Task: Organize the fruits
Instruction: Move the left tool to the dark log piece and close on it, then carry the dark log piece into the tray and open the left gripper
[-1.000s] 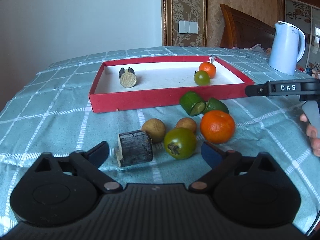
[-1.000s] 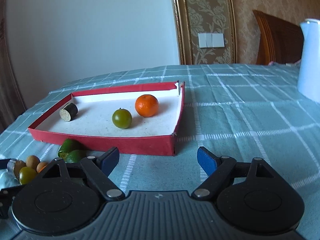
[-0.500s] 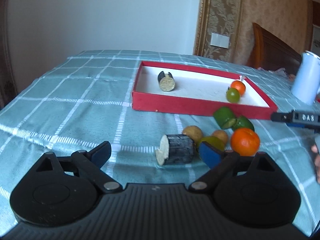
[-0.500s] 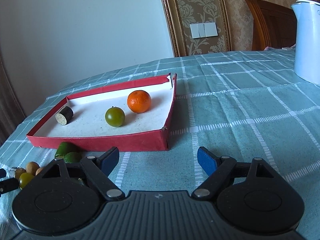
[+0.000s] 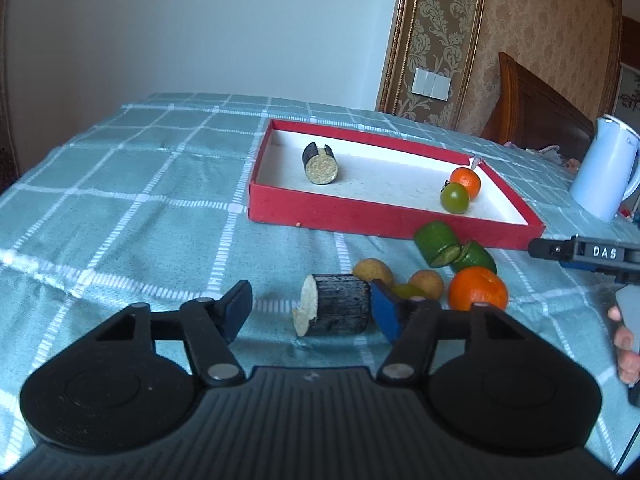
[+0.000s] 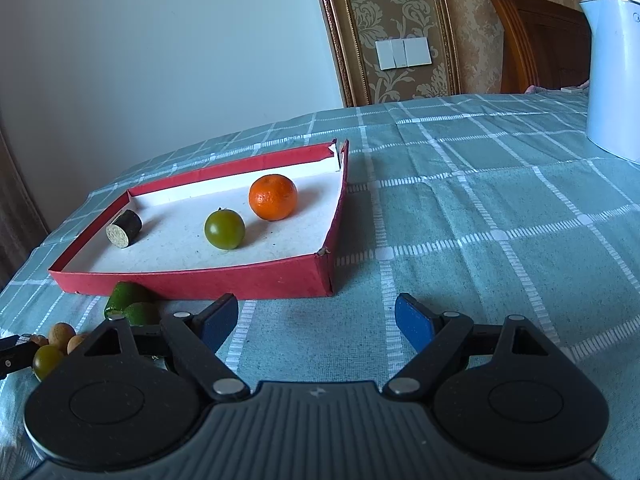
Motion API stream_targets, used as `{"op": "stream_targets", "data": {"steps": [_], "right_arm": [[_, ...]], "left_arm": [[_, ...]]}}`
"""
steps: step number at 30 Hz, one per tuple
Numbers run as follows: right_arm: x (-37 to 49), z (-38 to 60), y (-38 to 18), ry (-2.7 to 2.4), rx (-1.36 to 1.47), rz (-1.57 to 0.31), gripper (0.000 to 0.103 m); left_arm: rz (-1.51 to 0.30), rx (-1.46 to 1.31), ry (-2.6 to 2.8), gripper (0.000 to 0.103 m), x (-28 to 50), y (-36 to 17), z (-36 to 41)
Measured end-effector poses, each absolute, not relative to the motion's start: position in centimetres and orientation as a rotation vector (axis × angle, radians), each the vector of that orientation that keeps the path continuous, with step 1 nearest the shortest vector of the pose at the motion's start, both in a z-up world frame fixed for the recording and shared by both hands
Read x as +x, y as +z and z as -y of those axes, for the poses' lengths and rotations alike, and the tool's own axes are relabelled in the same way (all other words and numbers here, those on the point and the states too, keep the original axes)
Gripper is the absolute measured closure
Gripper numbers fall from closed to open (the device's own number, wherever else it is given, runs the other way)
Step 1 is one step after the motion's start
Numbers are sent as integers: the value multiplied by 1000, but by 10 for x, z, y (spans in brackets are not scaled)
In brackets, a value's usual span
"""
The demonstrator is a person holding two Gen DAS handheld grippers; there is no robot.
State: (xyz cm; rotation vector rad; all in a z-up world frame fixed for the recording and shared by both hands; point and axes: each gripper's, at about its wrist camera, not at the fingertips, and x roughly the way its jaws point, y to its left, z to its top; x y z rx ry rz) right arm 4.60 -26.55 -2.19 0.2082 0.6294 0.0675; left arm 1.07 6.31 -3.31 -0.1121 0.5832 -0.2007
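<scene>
straddling the dark-skinned cut cylinder piece, the open left gripper must close, then carry it to the red shallow tray.

Looks like a home, prob. bedroom: carved wooden headboard upper right, damask wallpaper w/ gilt moulding, wall switches, checked tablecloth, white kettle at right.

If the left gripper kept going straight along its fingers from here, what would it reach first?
Most likely the dark cut cylinder, lying on the tablecloth between the open fingers of the left gripper, nearer the right one. The round fruits sit behind; depth is hard to judge.
</scene>
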Motion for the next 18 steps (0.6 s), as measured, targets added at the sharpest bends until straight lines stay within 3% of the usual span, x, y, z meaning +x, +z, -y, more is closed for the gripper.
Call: {"op": "stream_targets", "data": {"steps": [2, 3, 18], "right_arm": [[46, 265, -22, 65, 209, -629, 17], [47, 266, -22, 65, 210, -630, 16], [46, 266, -23, 65, 210, -631, 15]], "left_arm": [[-593, -147, -239, 66, 14, -33, -64], [-596, -154, -259, 70, 15, -33, -64], [-540, -106, -223, 74, 5, -18, -61]]}}
